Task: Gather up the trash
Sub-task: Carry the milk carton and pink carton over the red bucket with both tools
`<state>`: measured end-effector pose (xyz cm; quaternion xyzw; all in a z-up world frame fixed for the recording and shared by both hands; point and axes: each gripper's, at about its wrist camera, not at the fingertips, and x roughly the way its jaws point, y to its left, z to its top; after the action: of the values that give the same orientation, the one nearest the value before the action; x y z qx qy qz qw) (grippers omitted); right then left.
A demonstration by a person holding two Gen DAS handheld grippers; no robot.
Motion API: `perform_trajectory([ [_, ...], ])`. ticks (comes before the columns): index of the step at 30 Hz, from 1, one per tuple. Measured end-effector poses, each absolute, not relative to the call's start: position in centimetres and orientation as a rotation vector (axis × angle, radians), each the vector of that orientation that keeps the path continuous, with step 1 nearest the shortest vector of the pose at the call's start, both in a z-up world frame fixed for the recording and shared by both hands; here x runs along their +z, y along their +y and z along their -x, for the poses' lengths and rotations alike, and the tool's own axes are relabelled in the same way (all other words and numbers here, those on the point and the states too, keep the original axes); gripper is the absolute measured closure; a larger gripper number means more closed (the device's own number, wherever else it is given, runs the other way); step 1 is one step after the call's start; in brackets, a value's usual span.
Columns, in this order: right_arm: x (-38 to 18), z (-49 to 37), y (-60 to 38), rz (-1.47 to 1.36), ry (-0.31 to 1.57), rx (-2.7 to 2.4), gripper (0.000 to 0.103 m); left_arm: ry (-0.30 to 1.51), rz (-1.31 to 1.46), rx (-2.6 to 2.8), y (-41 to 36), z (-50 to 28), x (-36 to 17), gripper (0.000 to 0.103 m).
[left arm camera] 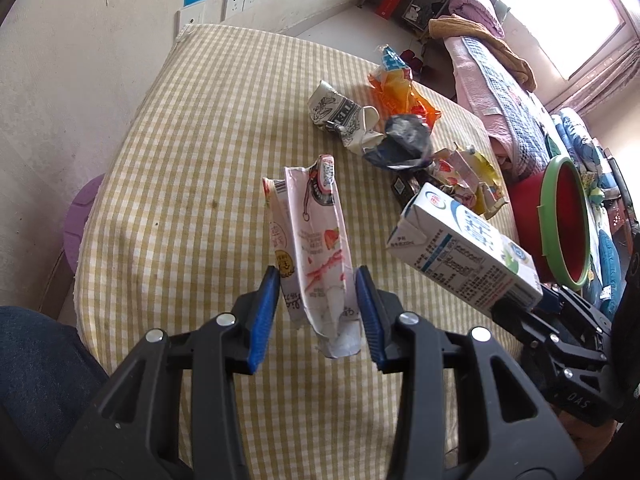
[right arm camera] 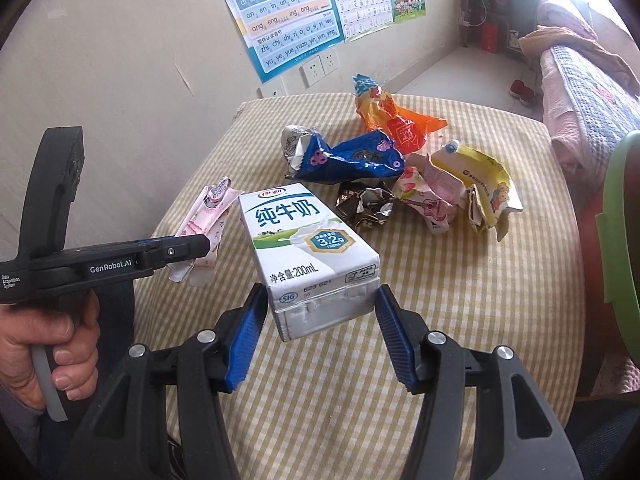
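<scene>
My left gripper is shut on a flattened pink carton and holds it above the checked tablecloth; the pink carton also shows in the right wrist view. My right gripper is shut on a white and blue milk carton, lifted off the table; the milk carton shows in the left wrist view to the right of the pink one. More trash lies on the table: an orange wrapper, a blue wrapper, a yellow carton and a pink crumpled carton.
A red bin with a green rim stands off the table's right side; its rim shows at the right edge of the right wrist view. The table stands against a wall with posters. A bed lies beyond. A purple stool stands at the left.
</scene>
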<state>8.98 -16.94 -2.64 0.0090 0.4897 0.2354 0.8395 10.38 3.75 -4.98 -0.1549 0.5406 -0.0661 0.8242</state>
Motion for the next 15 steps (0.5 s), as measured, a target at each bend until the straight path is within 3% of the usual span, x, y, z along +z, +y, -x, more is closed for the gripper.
perform_trajectory([
  [15,-0.3,-8.3,-22.7,-0.102,0.976,0.400,0.049,1.117,0.244,-0.230,-1.3,-10.6,-2.4,0.065],
])
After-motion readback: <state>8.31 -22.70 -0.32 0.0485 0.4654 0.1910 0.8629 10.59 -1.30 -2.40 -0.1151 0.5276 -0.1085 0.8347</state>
